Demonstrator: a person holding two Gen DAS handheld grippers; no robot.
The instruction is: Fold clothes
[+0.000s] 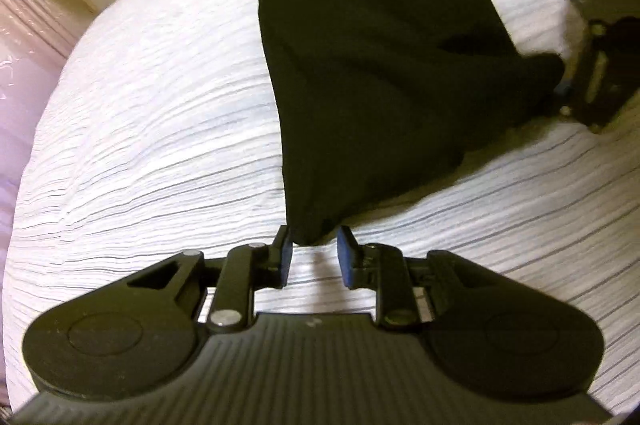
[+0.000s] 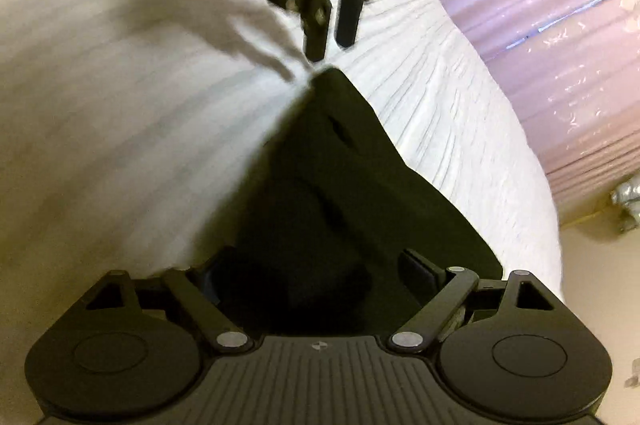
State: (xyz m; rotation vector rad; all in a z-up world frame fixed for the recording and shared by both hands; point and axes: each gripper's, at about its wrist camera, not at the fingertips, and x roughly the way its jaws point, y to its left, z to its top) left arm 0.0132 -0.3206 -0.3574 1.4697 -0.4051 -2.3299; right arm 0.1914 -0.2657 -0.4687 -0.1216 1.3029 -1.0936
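Black garment mid-fold on the bed

Left gripper (image 1: 313,257) sits slightly parted at the black garment (image 1: 372,65)'s near corner; right gripper (image 2: 316,275) spread wide, released, over its far-right end.

White ribbed bedcover (image 1: 160,105), pink plastic-wrapped roll (image 2: 540,25)

Wide bare stretches of the white, grey-striped ribbed bedspread (image 1: 152,129) lie free to my left, while the folded black cloth garment (image 1: 360,65) fills the middle between my left gripper (image 1: 314,257) and my right gripper (image 2: 316,277), leaving little passage there.
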